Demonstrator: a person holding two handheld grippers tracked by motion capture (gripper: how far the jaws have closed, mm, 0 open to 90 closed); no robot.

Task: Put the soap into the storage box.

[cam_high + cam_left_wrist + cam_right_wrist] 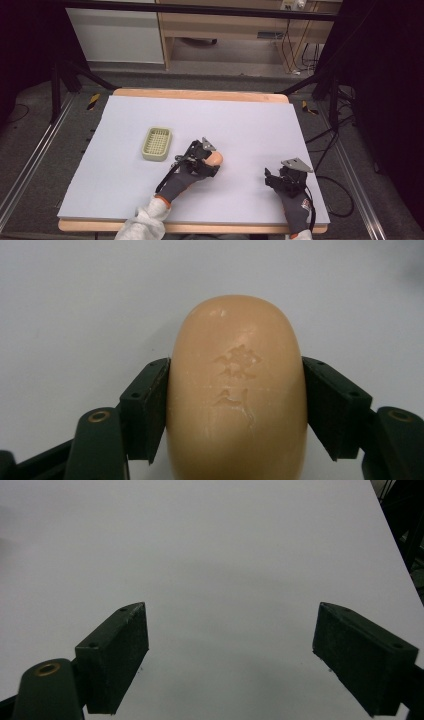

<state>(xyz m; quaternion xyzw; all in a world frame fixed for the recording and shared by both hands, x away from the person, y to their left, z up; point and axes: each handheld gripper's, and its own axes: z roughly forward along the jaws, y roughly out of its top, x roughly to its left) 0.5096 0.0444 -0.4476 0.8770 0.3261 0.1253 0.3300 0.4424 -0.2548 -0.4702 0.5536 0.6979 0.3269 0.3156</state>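
On the tabletop, read left to right:

Tabletop [125, 185]: a pale sheet covers it, with a wooden edge showing at the near and far sides.

Soap dish [157, 144]: a pale green slatted tray, lying left of centre with nothing in it; it is near the left gripper but apart from it.

Left gripper [209, 162]: clamped on the soap bar, one jaw pressed to each long side, as the left gripper view shows plainly.

Soap bar [237, 390]: peach-coloured, rounded, with a stamped mark on its upper face; it sits between the left jaws just to the right of the soap dish. Whether it rests on the sheet or hangs a little above it I cannot tell.

Right gripper [281, 180]: jaws spread wide with only bare sheet between them, held well apart to the right, taking no part.

Done so far: the grasp looks secure, so the pick-up step appears complete or nearly so.

Left to do: judging by the empty tray, the bar likely has to be carried leftward, lowered into the dish and let go.
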